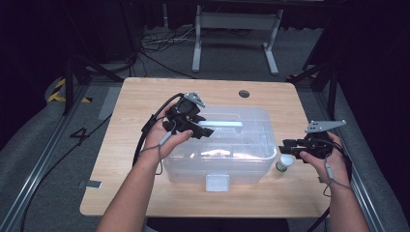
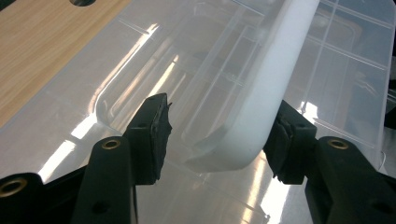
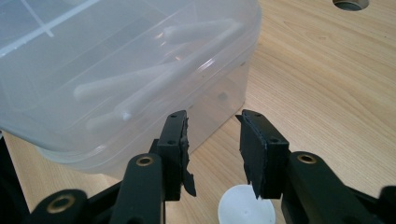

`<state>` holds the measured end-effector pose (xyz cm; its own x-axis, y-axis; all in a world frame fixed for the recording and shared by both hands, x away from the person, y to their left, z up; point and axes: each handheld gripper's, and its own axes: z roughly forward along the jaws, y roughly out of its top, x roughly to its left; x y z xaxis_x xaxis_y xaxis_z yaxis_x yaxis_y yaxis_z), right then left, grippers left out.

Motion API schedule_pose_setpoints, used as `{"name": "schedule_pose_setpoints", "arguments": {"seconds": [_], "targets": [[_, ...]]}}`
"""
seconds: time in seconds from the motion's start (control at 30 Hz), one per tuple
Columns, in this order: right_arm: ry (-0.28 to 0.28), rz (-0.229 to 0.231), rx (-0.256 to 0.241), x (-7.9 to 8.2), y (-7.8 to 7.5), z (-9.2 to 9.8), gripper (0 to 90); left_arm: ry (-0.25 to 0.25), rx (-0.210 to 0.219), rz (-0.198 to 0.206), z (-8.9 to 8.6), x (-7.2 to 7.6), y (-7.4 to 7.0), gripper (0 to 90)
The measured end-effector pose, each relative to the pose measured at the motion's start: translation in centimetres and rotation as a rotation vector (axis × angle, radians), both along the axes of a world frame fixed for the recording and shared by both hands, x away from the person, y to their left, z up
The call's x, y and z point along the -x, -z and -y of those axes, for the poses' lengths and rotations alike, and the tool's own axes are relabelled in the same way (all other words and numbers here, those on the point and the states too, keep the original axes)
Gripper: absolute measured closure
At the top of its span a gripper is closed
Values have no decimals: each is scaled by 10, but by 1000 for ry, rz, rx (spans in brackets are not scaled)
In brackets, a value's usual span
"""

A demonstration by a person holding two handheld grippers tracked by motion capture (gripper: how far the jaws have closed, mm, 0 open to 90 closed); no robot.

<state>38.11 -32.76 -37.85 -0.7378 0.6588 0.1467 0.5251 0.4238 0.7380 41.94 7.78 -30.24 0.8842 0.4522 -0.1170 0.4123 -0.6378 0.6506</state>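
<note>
Grippers at a clear plastic storage box (image 1: 227,159) in the middle of the wooden table (image 1: 135,96).

Left gripper (image 2: 219,135) sits over the lid with its jaws spread wide to either side of the white handle (image 2: 261,107), which lies flat along the lid top; the right-hand pad looks to be touching the handle near its end, the other pad stands clear of it. To do this well, I'd say the jaws want to drop a little and close squarely across the bar, not on its rounded end, where it could slip. Right gripper (image 3: 215,140) hovers just off the box's right end, jaws partly open and holding nothing, directly above a small white-capped jar (image 1: 285,162) that stands on the table beside the box.
</note>
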Motion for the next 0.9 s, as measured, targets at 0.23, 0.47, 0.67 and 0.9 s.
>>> {"name": "schedule_pose_setpoints", "arguments": {"seconds": [0.23, 0.47, 0.67, 0.9], "targets": [[-2, -8, 3, 0, 2, -2, 627, -2, 7, -15, 7, -1, 3, 457], [-7, -6, 7, 2, 3, -2, 628, 23, -12, 44, 10, 1, 0, 639], [-5, 1, -6, 5, 4, 1, 621, 41, -11, 88, 10, 2, 0, 715], [-14, 17, -47, 9, 3, 3, 625, 37, -40, 89, 12, 0, -3, 724]]}}
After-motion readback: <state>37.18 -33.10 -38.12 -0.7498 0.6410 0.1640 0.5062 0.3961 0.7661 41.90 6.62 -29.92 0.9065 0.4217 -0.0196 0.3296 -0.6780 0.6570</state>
